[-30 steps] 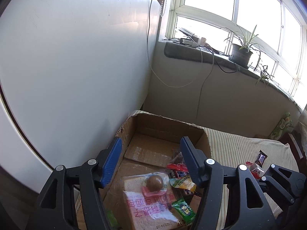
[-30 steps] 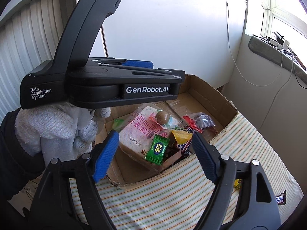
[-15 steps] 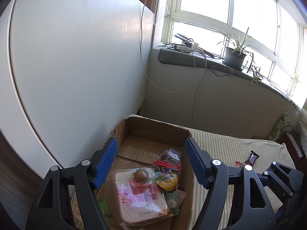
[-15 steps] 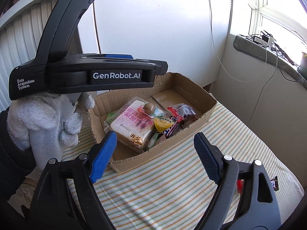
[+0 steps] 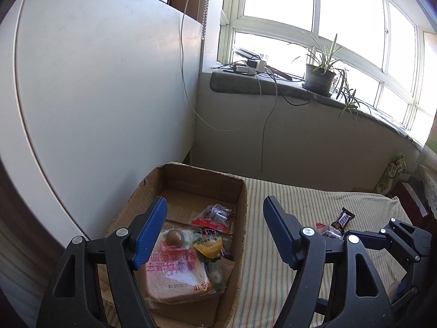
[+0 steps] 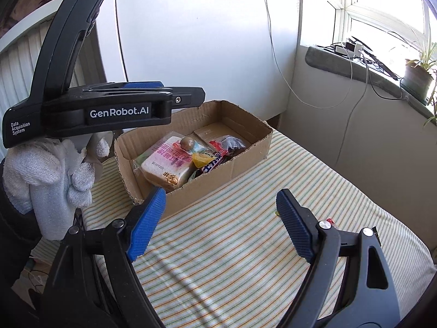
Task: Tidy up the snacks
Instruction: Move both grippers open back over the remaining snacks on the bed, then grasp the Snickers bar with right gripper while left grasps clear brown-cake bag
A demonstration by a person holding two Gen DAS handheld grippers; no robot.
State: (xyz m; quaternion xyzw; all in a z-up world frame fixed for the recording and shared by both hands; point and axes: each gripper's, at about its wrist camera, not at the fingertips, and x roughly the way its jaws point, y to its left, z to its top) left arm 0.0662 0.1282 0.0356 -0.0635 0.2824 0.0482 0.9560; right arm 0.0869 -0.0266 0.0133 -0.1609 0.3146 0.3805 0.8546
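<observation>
In the left wrist view, the left gripper (image 5: pixel 214 218) is seen spread wide and empty, held above the near end of the cardboard box (image 5: pixel 244 213), which stands on the striped cloth (image 5: pixel 273 246) against the white wall panel (image 5: pixel 95 82). Inside the box a wrapped bread loaf (image 5: pixel 177 276) is seen with a round brown snack (image 5: pixel 174 237) lying on it, a yellow packet (image 5: pixel 209 246) beside it and a clear bag (image 5: pixel 217 214) farther in; the far part of the box floor is bare. Well apart on the cloth, a dark chocolate bar (image 5: pixel 342 218) and a small red-wrapped sweet (image 5: pixel 321 225) are left loose. The step in hand is judged to be fetching these; each should be pinched across its narrow width and lifted clear of the box rim before being released over the bare floor. In the right wrist view, the right gripper (image 6: pixel 221 207) is likewise shown released and holding nothing, above open cloth beside the box's long wall. A red sweet (image 6: pixel 330 220) is glimpsed just behind its right finger. The left tool, held in a gloved hand (image 6: pixel 54 175), is seen over the box's left end, so room is ample to the right and tight on the left.
</observation>
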